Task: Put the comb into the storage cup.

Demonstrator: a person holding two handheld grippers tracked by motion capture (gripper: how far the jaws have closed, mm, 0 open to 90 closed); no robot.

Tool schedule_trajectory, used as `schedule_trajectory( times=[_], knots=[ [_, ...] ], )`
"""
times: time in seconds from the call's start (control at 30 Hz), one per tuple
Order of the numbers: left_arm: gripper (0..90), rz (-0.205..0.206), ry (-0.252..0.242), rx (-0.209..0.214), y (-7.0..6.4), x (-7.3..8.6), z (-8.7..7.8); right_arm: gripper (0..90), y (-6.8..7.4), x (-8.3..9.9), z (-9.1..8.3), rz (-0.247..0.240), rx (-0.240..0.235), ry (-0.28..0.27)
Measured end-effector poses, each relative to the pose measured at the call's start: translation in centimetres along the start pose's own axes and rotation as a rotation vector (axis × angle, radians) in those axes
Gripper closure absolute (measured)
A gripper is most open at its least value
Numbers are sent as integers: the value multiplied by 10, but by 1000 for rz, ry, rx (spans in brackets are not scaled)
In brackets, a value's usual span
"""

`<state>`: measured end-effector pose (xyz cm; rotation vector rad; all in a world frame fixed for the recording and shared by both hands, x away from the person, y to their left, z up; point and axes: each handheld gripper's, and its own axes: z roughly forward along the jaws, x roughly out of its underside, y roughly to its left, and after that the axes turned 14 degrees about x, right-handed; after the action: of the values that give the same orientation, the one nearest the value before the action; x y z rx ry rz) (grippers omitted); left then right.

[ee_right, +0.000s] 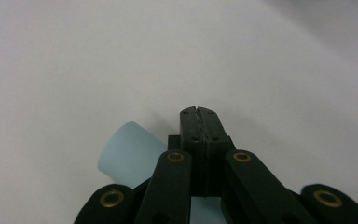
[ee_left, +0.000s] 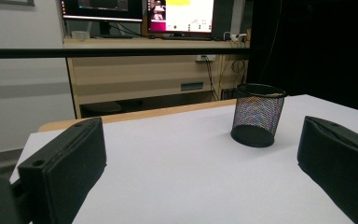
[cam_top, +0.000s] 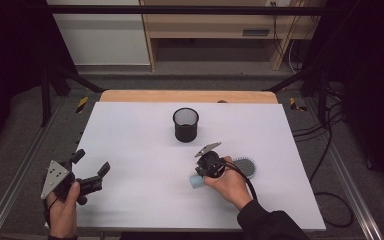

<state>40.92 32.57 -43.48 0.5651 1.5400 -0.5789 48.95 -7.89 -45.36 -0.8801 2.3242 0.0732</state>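
Observation:
A hairbrush lies on the white table sheet (cam_top: 140, 130) right of centre, its blue bristled head (cam_top: 245, 166) pointing right and its pale blue handle (cam_top: 196, 182) pointing left. My right gripper (cam_top: 207, 167) hovers over the handle. In the right gripper view its jaws (ee_right: 198, 112) are pressed flat together, and the handle (ee_right: 128, 156) lies just below and left of them, not between them. My left gripper (cam_top: 91, 162) rests at the table's near left corner with its jaws wide apart (ee_left: 205, 140) and nothing between them. A black mesh cup (cam_top: 185, 124) stands upright at the middle back.
From the left gripper view the mesh cup (ee_left: 257, 115) is ahead and to the right. A wooden strip (cam_top: 180, 96) borders the far edge. Black frame bars and cables (cam_top: 325, 130) run along the table's sides. Shelving and monitors (ee_left: 182, 14) stand behind.

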Motion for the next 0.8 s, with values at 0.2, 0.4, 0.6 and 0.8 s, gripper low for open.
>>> schedule_trajectory(
  times=[0.2, 0.4, 0.6, 0.8],
  knots=[
    [12, -1, 0, 1, 0, 0, 1, 900, 5, 12, -9, -5, -37, 14],
    [12, -1, 5, 3, -1, 1, 1, 900, 8, 25, -18, -25, -57, 43],
    [12, -1, 7, 2, -1, 1, 1, 900, 6, 44, -32, -37, -62, 71],
    [12, 0, 10, 4, -1, 1, 2, 900, 3, 60, -46, -71, -43, 95]
  ],
)
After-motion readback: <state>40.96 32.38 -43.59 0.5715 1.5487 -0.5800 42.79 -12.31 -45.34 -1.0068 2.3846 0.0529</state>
